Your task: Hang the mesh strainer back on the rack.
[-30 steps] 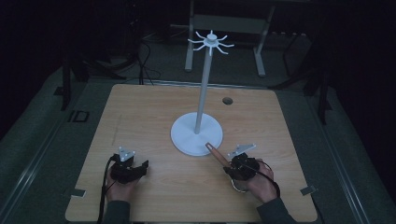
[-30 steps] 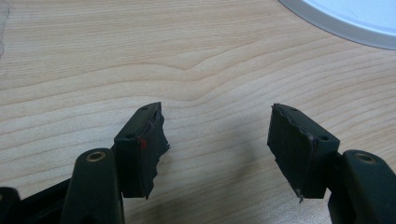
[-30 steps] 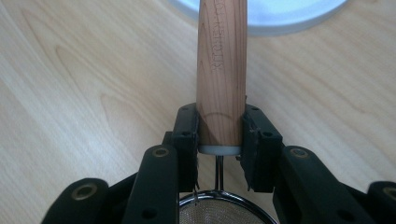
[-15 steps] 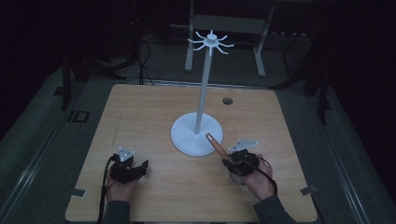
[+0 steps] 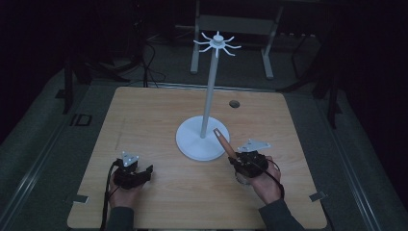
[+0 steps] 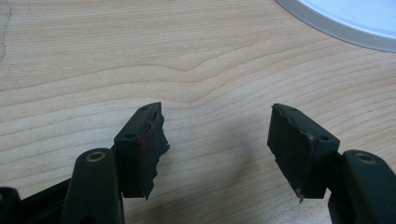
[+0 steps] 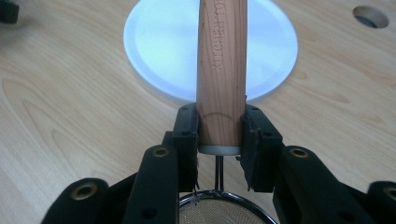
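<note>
A white hook stand [image 5: 210, 91] rises from its round base [image 5: 192, 142] at the table's middle, with a ring of hooks [image 5: 217, 43] on top. My right gripper [image 5: 235, 159] sits just right of the base, shut on the wooden handle [image 5: 223, 140] of a small mesh strainer. In the right gripper view the pads of my right gripper [image 7: 219, 135] squeeze the handle [image 7: 222, 56] near its lower end. The wire mesh bowl [image 7: 219, 212] hangs below the jaws. My left gripper [image 5: 146, 172] rests at the near left, and its jaws stand open over bare wood [image 6: 217, 149].
A round cable hole [image 5: 234, 103] lies in the table behind the stand, to the right. The wooden table [image 5: 144, 115] ends close behind both hands. Dark floor, cables and a metal frame [image 5: 231, 29] surround the table. The base's rim [image 6: 355, 18] shows ahead of the left jaws.
The right hand has tipped the strainer handle upward, so its free end stands higher against the stand's base. The left hand and gripper have stayed put.
</note>
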